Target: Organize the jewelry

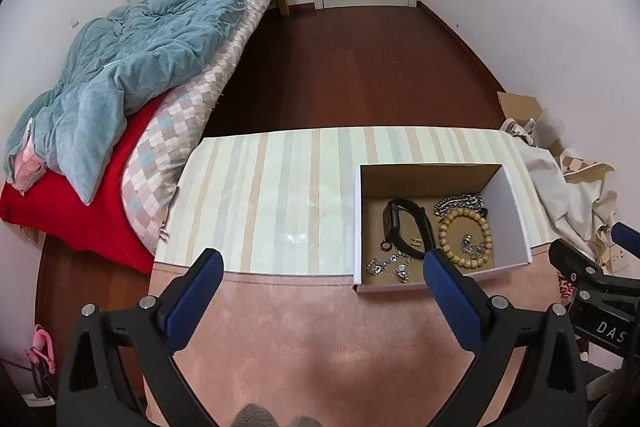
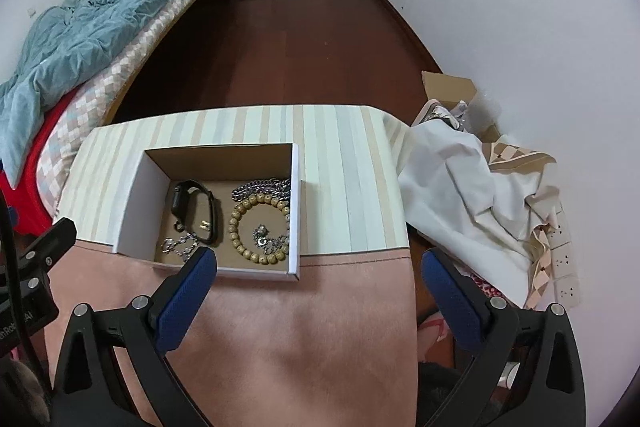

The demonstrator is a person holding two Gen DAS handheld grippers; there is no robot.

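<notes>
Your left gripper point(image 1: 322, 267) and your right gripper point(image 2: 320, 267) both hang with jaws spread wide and nothing between them, above the pink cloth point(image 1: 304, 327) at the table's near edge. Just past them sits the cardboard box point(image 2: 294, 211), straddling the pink cloth and the striped cover point(image 2: 344, 163). Inside it lie a black wristband point(image 2: 192, 203), a wooden bead bracelet point(image 2: 240, 227), a silver chain point(image 2: 260, 185), and small silver pieces point(image 2: 178, 245) near the front wall.
</notes>
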